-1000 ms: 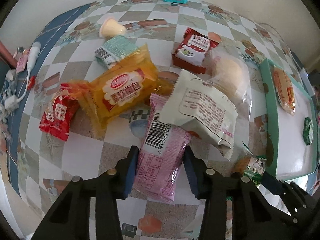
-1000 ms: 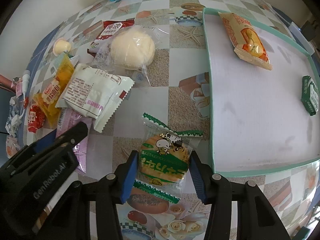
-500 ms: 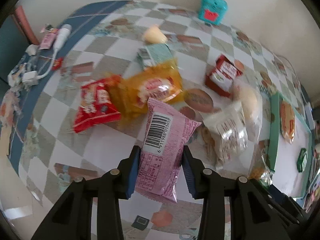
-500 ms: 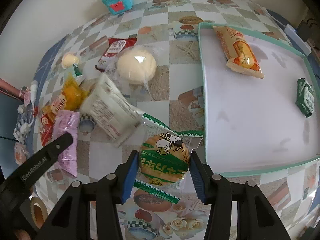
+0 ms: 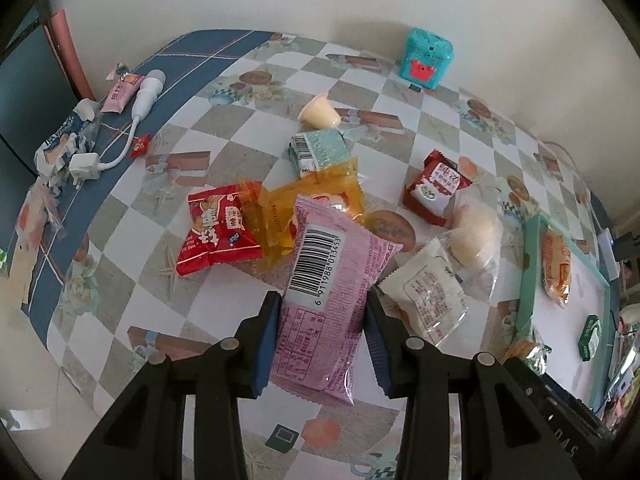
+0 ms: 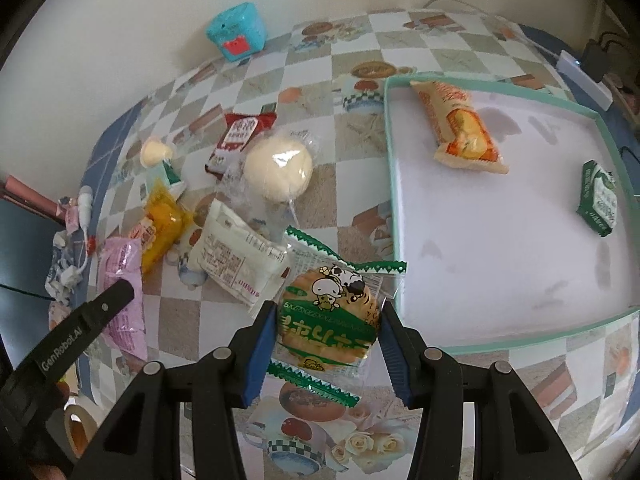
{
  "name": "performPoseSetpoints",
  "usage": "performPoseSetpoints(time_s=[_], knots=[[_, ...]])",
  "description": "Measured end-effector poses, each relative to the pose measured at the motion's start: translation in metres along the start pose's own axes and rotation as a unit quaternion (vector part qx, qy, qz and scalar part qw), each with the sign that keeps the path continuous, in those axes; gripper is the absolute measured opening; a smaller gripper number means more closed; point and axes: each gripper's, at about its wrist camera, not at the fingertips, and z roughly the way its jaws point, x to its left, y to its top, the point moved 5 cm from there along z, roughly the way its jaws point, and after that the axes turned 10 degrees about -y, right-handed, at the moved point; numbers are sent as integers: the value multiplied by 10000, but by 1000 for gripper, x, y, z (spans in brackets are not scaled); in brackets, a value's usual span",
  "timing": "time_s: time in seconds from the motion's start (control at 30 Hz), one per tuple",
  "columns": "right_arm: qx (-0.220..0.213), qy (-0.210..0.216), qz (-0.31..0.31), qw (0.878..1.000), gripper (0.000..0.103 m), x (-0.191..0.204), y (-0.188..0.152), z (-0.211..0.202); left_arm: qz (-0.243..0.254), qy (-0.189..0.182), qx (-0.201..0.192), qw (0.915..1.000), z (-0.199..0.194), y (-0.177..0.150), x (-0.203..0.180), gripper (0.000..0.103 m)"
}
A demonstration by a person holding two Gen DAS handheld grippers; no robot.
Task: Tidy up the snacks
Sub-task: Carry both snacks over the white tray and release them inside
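My left gripper (image 5: 322, 316) is shut on a pink snack packet (image 5: 328, 296) with a barcode, held above the checkered table. My right gripper (image 6: 326, 320) is shut on a round green cracker packet (image 6: 330, 320) with a cow print, lifted beside the teal-rimmed white tray (image 6: 394, 184). In that tray lie an orange biscuit packet (image 6: 460, 124) and a small green packet (image 6: 598, 200). On the table lie a white packet (image 5: 430, 294), a wrapped pale bun (image 5: 476, 236), a yellow packet (image 5: 320, 200), a red packet (image 5: 218, 228), a dark red packet (image 5: 434, 188), a mint packet (image 5: 318, 150) and a jelly cup (image 5: 318, 114).
A teal cube toy (image 5: 428, 58) stands at the table's far edge by the wall. A white charger and cable (image 5: 120, 136) with small wrappers lie on the blue border at the left. The left gripper's arm (image 6: 68, 336) shows at the lower left of the right wrist view.
Both grippers have risen with their packets, so the table looks farther away. The pink packet came out from under the white packet, and the left wrist view rolled.
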Motion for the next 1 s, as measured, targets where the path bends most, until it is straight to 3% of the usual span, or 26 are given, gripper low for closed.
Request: performPoseSetpoints(time_s=[0.13,0.57,1.0], knots=[[-90,111,160,9998,53,-9,6,-5,146,0,-75,9999,-5,-1,-12,42],[-249,-488,1013,9933,53,-74,24,-9,821,-144,-53,9965,-8,-13,-74,42],[-213,-1143,2312,9659,53,-178,30,-6,1573,-487,15,9863,-2,-26,-158,43]])
